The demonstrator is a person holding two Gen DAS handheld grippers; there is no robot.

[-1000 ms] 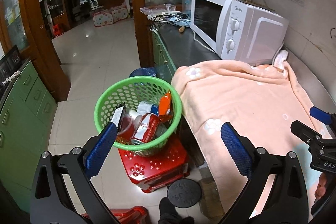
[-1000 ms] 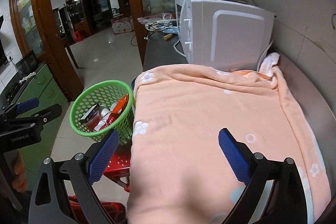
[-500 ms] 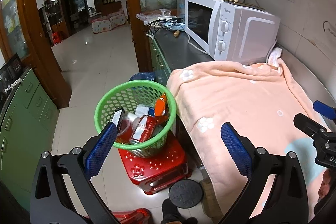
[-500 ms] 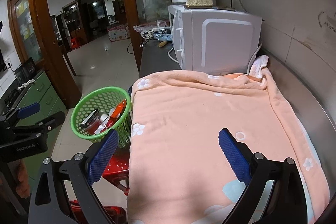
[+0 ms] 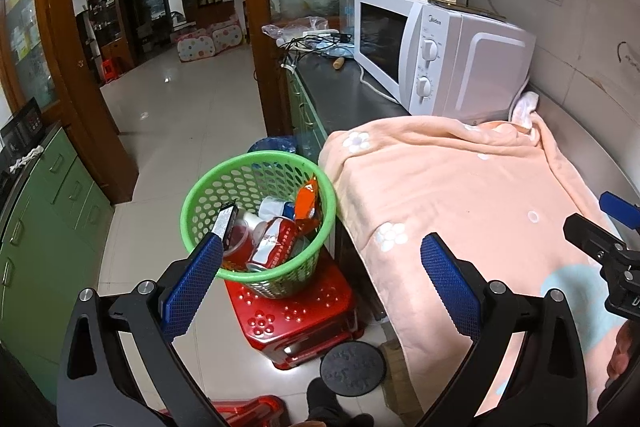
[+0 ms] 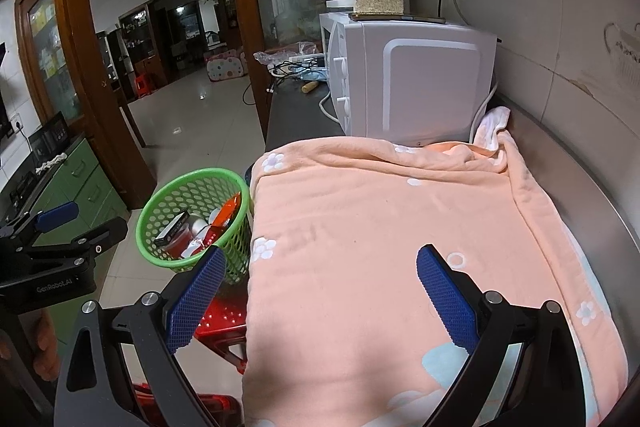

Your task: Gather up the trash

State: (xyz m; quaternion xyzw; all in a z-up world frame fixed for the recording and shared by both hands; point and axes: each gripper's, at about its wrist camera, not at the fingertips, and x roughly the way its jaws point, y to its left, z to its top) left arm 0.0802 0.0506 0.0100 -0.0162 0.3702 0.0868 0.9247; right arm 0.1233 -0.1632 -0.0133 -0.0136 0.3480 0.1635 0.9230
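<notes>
Both my left tongs (image 5: 320, 267) and right tongs (image 6: 318, 279) hang spread and empty, pulled back from the seemingly cleared bench (image 6: 400, 247), trash sitting in the green basket (image 5: 200, 195).

The green basket (image 5: 200, 195) is a round plastic one with many oval holes in its wall, and it stands upright on a red stool (image 5: 296, 311), just beside the front edge of the counter. Inside it lies the trash, packed close together: a red can (image 5: 272, 239) leaning on its side, an orange wrapper (image 5: 306, 197) standing up against the wall nearest to the counter, a dark flat packet (image 5: 226, 221) leaning on the opposite wall, and a white crumpled piece (image 5: 272, 207) between them.
</notes>
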